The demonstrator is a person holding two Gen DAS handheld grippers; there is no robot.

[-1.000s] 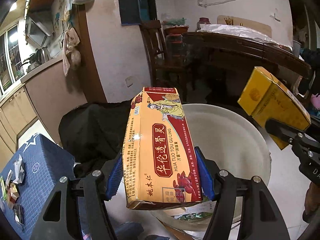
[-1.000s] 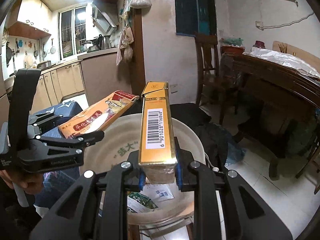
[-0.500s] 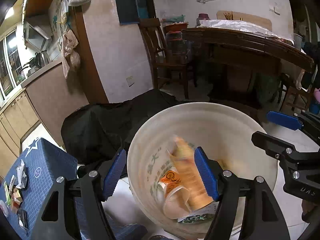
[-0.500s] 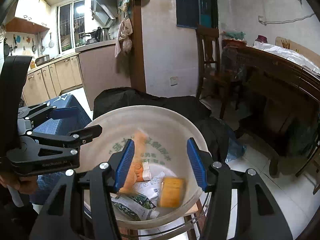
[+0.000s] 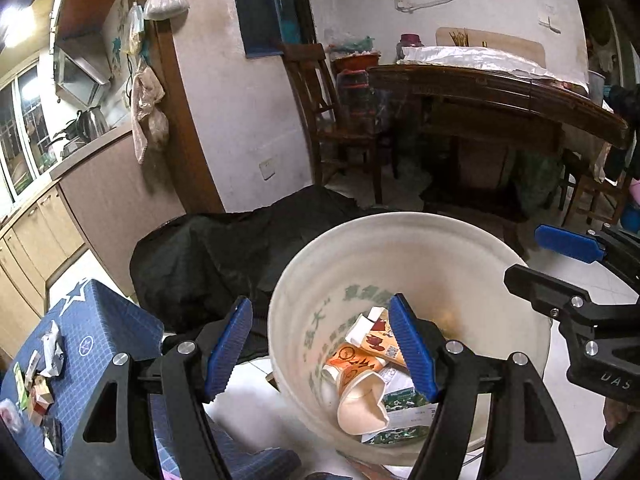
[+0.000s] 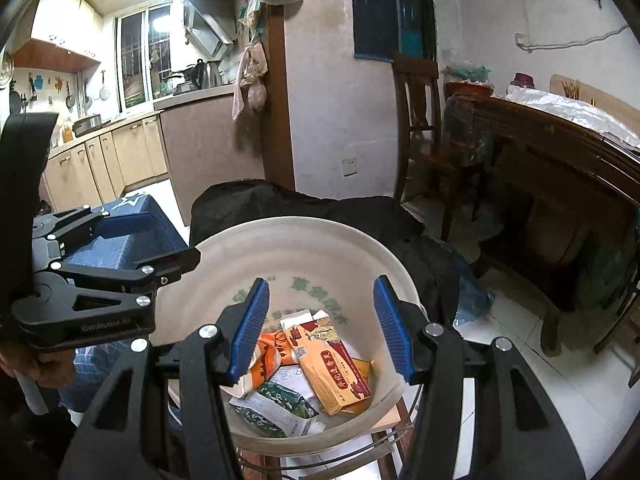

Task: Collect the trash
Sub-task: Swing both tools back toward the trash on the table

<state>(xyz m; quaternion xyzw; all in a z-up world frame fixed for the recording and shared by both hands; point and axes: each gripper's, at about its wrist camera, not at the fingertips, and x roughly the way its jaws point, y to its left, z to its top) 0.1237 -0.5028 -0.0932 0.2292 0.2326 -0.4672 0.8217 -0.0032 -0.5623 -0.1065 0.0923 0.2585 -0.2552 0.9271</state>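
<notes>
Above the white bucket (image 6: 304, 240) you hold both grippers, and both have nothing between the jaws; the left gripper (image 5: 320, 344) stands wide open with only air between its blue pads, and the right gripper (image 6: 320, 326) has just been opening and is also empty. Inside the bucket lies the trash: the long orange box (image 6: 334, 364) leans across a green and white packet (image 6: 280, 400), and a crushed paper cup (image 5: 362, 400) lies beside them. To the left of the bucket, on the blue cloth (image 5: 100, 332), you can see more small wrappers (image 5: 50, 354), so I judge that the collecting is not finished.

Some risks from here: the bucket seems to rest on a thin wire stand (image 6: 400, 440), so a push from a finger on the rim can tip it; the two grippers hang near each other over the bucket and can collide if you turn both together; the wrappers are small and flat, so the wide jaws may slide over them.
</notes>
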